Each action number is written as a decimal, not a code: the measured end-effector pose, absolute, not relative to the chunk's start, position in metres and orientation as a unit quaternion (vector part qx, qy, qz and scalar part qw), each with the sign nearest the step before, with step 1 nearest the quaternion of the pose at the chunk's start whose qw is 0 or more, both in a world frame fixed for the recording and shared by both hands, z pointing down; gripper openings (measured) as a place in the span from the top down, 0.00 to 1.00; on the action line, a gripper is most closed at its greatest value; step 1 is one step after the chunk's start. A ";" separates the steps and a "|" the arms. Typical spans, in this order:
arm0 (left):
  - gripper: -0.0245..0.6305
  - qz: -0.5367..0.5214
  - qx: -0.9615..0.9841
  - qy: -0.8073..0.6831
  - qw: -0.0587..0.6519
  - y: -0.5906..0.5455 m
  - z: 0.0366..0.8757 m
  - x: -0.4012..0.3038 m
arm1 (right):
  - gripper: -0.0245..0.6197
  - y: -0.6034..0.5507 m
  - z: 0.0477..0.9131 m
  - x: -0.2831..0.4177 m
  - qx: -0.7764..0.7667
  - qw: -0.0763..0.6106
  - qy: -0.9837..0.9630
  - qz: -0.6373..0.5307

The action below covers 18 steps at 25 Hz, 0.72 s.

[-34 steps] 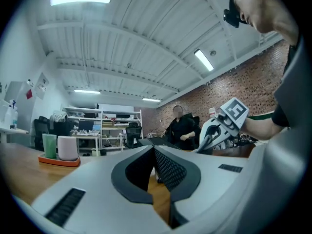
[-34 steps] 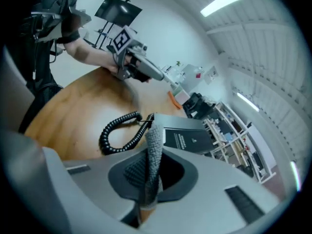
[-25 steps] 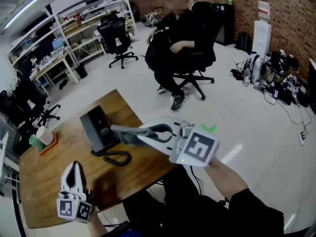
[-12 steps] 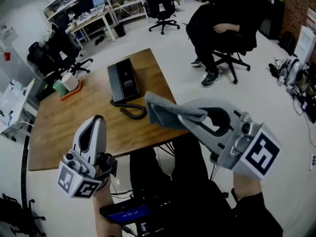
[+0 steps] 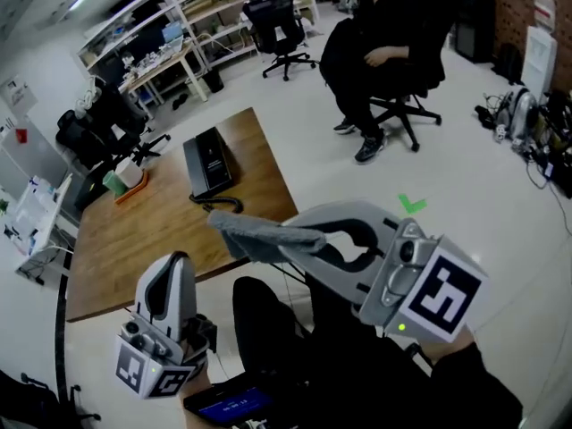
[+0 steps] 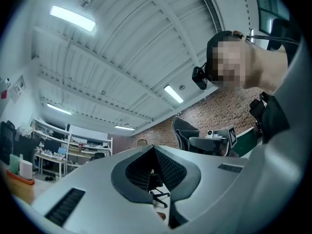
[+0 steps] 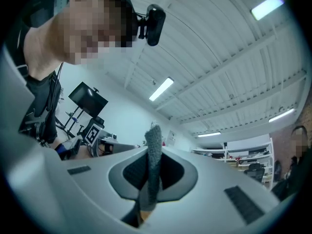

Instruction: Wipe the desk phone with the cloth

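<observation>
**Cloth (image 5: pixel 253 236) clamped in right claw (image 5: pixel 295 239), both claws off the table (image 5: pixel 116 248)**

Right claw comes in from 4 o'clock in the head view, jaws pointing toward 10 o'clock and closed tight on a grey cloth. The cloth bunches out past the tips, above the table's near edge. Right gripper view: the cloth (image 7: pixel 153 155) stands as a narrow strip between the pads, and the camera points up at the ceiling lights.

Left claw (image 5: pixel 172 271) is at 7 o'clock in the head view, upright, off the table's near edge. Left gripper view: jaws pressed together at the tips, nothing between them.

The desk phone (image 5: pixel 207 161) is black and lies on the wooden table toward its far 1 o'clock part, at 11 o'clock from the cloth and well apart from both claws. Its coiled cord (image 5: pixel 216 206) lies just at its near end, at 6 o'clock of the phone. An orange tray (image 5: pixel 130 188) with cups is at 9 o'clock of the phone, at the table's edge.

Off the table, a seated person (image 5: pixel 384 52) in black is on an office chair at 1 o'clock. An empty office chair (image 5: pixel 273 16) and shelves (image 5: pixel 152 25) are at 12 and 11 o'clock.
</observation>
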<state>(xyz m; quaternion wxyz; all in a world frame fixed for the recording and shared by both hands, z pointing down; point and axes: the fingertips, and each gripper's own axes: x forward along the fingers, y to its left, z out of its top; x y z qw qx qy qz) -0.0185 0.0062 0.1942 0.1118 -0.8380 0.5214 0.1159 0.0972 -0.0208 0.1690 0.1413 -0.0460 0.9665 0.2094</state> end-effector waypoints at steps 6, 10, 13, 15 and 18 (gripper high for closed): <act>0.98 0.113 -0.833 0.526 0.131 0.047 0.191 0.019 | 0.92 0.027 0.177 0.119 -0.022 0.142 0.970 0.195; 0.98 0.118 -0.831 0.528 0.129 0.083 0.188 0.043 | 0.92 0.065 0.173 0.142 -0.006 0.147 0.970 0.194; 0.98 0.115 -0.827 0.530 0.148 0.102 0.183 0.057 | 0.93 0.088 0.172 0.150 0.004 0.150 0.967 0.204; 0.98 0.123 -0.826 0.532 0.143 0.112 0.182 0.063 | 0.93 0.100 0.172 0.151 0.012 0.148 0.966 0.210; 0.98 0.134 -0.819 0.540 0.142 0.130 0.178 0.073 | 0.93 0.117 0.175 0.156 0.026 0.141 0.966 0.214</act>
